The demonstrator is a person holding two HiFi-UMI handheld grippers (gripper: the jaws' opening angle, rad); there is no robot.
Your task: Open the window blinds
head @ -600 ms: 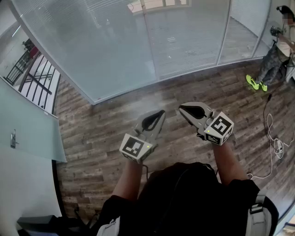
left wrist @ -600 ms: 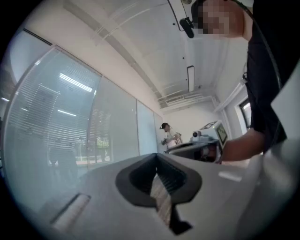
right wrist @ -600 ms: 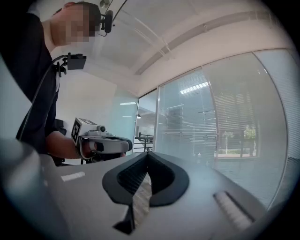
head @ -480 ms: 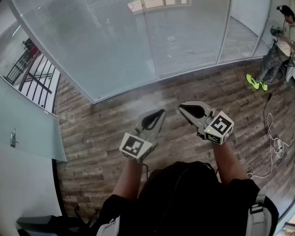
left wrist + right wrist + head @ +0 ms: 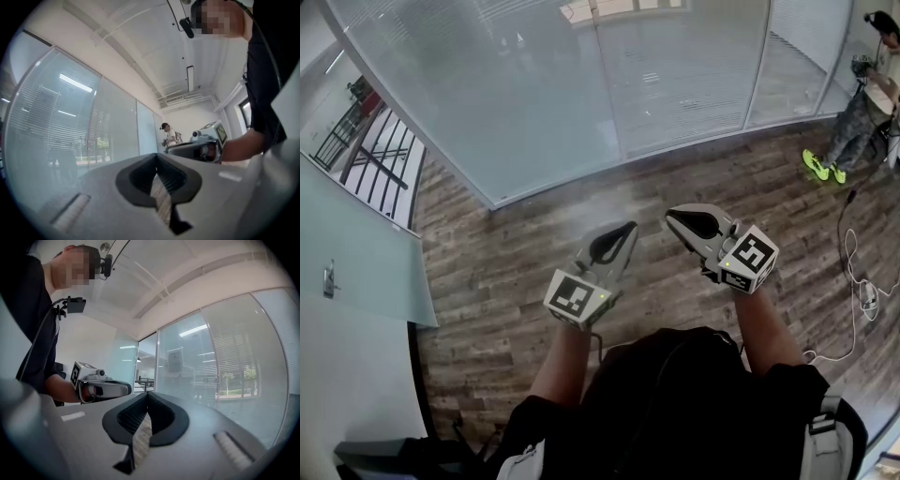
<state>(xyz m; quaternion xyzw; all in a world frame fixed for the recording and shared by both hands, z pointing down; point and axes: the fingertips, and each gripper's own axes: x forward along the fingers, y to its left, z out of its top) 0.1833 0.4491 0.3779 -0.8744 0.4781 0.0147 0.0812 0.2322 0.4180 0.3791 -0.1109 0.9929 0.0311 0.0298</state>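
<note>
The window blinds (image 5: 675,84) hang with their horizontal slats down behind a long glass wall across the top of the head view. They also show as the blinds (image 5: 47,122) at the left of the left gripper view and the blinds (image 5: 234,357) at the right of the right gripper view. My left gripper (image 5: 623,229) and right gripper (image 5: 671,218) are held side by side over the wooden floor, well short of the glass. Both are shut, with nothing between the jaws. Seen along its own jaws, the left gripper (image 5: 156,158) has its tips meeting, and so does the right gripper (image 5: 147,397).
A person (image 5: 862,103) in bright green shoes stands at the far right by the glass. White cables and a plug strip (image 5: 861,291) lie on the floor at the right. A frosted glass panel (image 5: 356,272) and a black railing (image 5: 366,141) are at the left.
</note>
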